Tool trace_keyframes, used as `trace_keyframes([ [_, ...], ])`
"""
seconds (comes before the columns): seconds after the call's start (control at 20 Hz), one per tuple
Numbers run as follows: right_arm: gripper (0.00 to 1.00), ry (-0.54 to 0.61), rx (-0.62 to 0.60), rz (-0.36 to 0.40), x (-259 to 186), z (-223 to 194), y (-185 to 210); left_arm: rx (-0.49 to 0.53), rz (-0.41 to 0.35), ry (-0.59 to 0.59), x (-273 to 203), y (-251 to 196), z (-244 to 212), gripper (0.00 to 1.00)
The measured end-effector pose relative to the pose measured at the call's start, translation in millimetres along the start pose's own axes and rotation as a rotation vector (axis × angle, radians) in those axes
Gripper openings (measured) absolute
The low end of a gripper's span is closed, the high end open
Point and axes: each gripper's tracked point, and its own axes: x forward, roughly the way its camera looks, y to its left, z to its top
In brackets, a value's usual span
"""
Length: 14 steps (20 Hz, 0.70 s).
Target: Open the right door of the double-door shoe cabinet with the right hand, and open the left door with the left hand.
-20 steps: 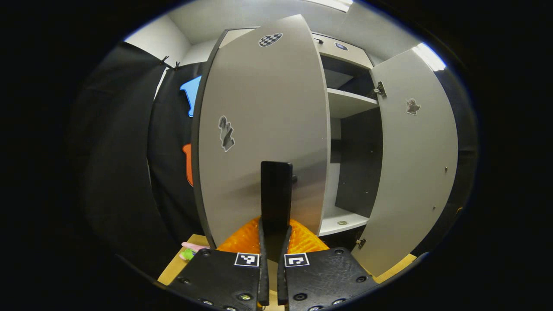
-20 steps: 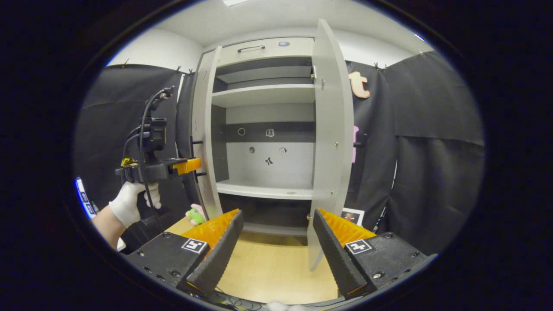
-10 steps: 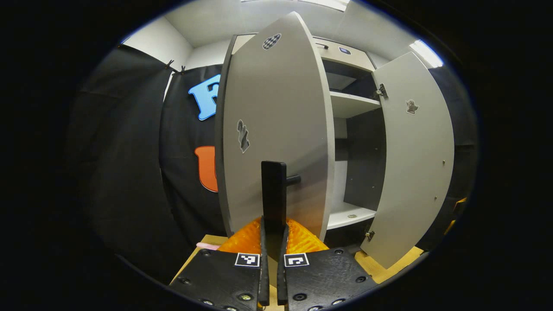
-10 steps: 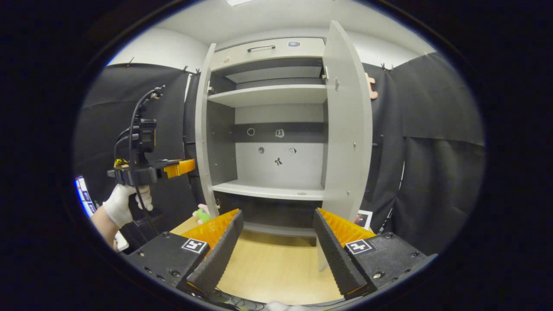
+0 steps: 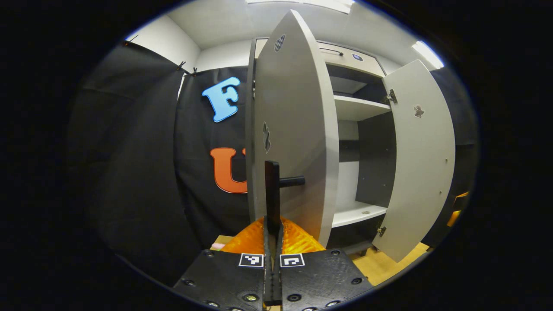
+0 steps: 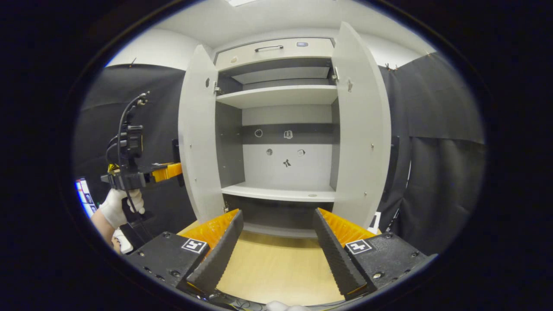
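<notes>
Both doors stand wider than half a second ago: in the right gripper view the left door (image 6: 196, 134) has swung out to show its inner face, and the right door (image 6: 360, 129) has opened further too. Between them, filling the centre of the frame, the shoe cabinet (image 6: 276, 49) shows its upper shelf (image 6: 276, 96) and lower shelf (image 6: 278, 192), with a drawer front and handle at the top. Below it, at the lower centre, lies the light wooden floor (image 6: 276, 268).

At the left middle of this view, a gloved hand (image 6: 119, 207) holds the left gripper (image 6: 173, 169) against the outer side of the left door. The right gripper (image 6: 276, 242) sits at the bottom centre, released, its fingers spread wide and touching nothing.

From the left gripper view, the left door (image 5: 293, 129) stands nearly edge-on at the centre, the right door (image 5: 419, 160) at the right. The left gripper (image 5: 273, 235), at the bottom centre, is clenched on the upright black door handle (image 5: 272, 190)
</notes>
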Motion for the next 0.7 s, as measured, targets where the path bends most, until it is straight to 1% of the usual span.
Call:
trace_keyframes([
  [0.2, 1.0, -0.007, -0.006, 0.01, 0, 2, 13, 0.008, -0.009, -0.008, -1, 25, -2, 0.0],
  [0.25, 1.0, -0.009, -0.008, 0.011, -1, 3, 16, 0.021, 0.003, -0.018, -2, 36, -1, 0.0],
  [0.3, 1.0, -0.011, -0.009, 0.012, -1, 3, 18, 0.032, 0.023, -0.001, -2, 48, -5, 0.0],
  [0.35, 1.0, -0.013, -0.008, 0.011, 0, 4, 20, 0.014, 0.014, -0.02, -2, 58, -2, 0.0],
  [0.45, 1.0, -0.011, -0.008, 0.011, -1, 3, 24, -0.058, -0.026, -0.013, -1, 60, -6, 0.0],
  [0.5, 1.0, -0.011, -0.01, 0.01, -1, 4, 25, -0.069, -0.044, -0.009, -2, 59, -8, 0.0],
  [0.55, 1.0, -0.011, -0.014, 0.007, -3, 4, 25, -0.057, -0.045, -0.006, -3, 57, -7, 0.0],
  [0.6, 1.0, -0.012, -0.015, 0.004, -4, 4, 26, -0.031, -0.037, -0.006, 1, 60, -6, 0.09],
  [0.65, 1.0, -0.012, -0.013, 0.003, -4, 4, 27, -0.008, -0.028, -0.004, 1, 62, -6, 0.0],
  [0.7, 1.0, -0.011, -0.012, 0.001, -5, 4, 27, 0.0, -0.022, -0.007, 1, 61, -5, 0.09],
])
